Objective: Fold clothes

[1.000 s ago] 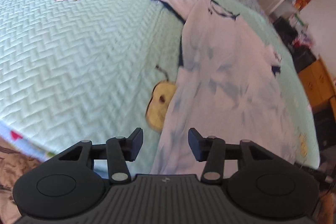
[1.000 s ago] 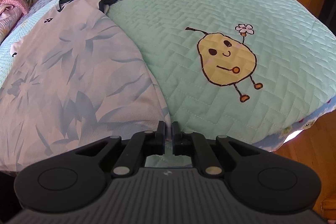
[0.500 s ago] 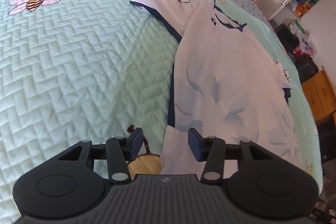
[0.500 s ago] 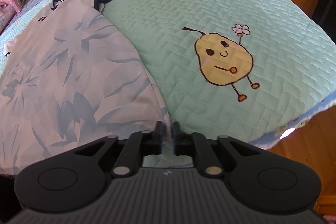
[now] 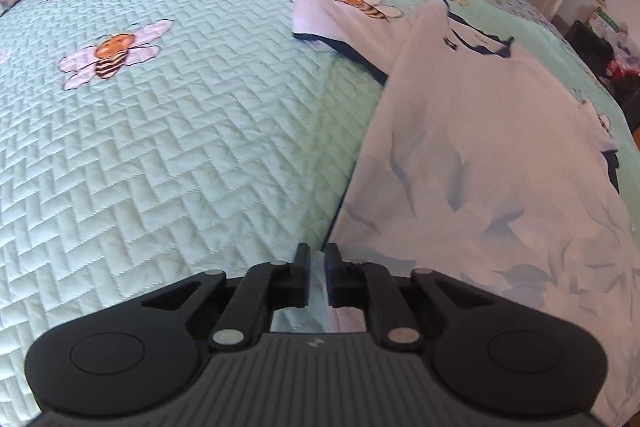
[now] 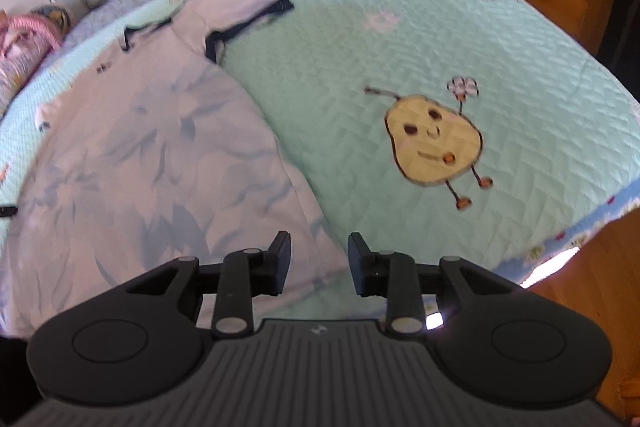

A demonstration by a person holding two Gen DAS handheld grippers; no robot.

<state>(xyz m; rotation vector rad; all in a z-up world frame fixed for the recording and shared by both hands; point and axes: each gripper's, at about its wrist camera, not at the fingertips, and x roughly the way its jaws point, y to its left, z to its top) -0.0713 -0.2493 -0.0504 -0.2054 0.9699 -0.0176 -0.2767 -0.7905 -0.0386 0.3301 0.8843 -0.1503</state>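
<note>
— Where is the shirt (image 5: pixel 480 163)?
— Flat on the bed (image 5: pixel 180 155), sleeves out. My left fingers (image 5: pixel 318 267) pinch its hem corner.
— Your right?
— My right fingers (image 6: pixel 318 259) gape wide over the other corner.

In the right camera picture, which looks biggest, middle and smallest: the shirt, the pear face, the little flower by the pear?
1. Shirt, biggest by far.
2. Pear face.
3. Flower, smallest.
The shirt lies partly nearer the camera, but the gap is too wide to change the order.
</note>
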